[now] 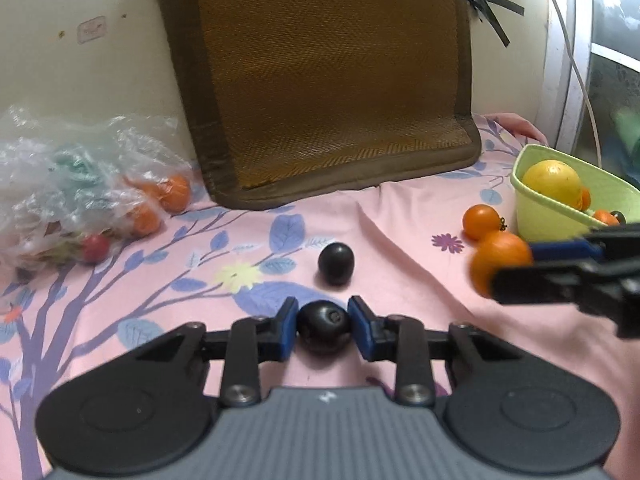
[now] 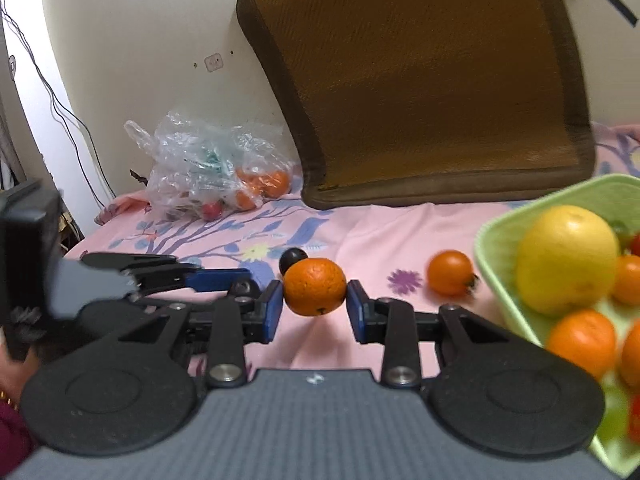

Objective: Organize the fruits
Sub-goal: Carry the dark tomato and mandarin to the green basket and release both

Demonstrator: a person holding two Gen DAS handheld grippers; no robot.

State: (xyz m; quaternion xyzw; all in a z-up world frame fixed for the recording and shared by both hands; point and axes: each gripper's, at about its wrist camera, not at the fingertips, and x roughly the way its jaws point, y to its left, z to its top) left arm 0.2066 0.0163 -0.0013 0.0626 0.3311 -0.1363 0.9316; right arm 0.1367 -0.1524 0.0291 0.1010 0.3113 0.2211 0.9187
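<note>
Clamped in the right gripper [image 2: 315, 294], a round orange mandarin [image 2: 315, 286] lies left of the pale green plastic basket [image 2: 508, 284]; left gripper [image 1: 323, 322] grips a black plum [image 1: 323, 320].

a brown woven cushion [image 1: 320, 80] leans upright against the cream wall [image 1: 80, 72], its lower edge resting on the pink floral bedsheet [image 1: 400, 232]. a small white wall plate [image 1: 92, 30] sits to its left. dark cables [image 2: 52, 100] hang down the wall at the bed's far left corner.
</note>
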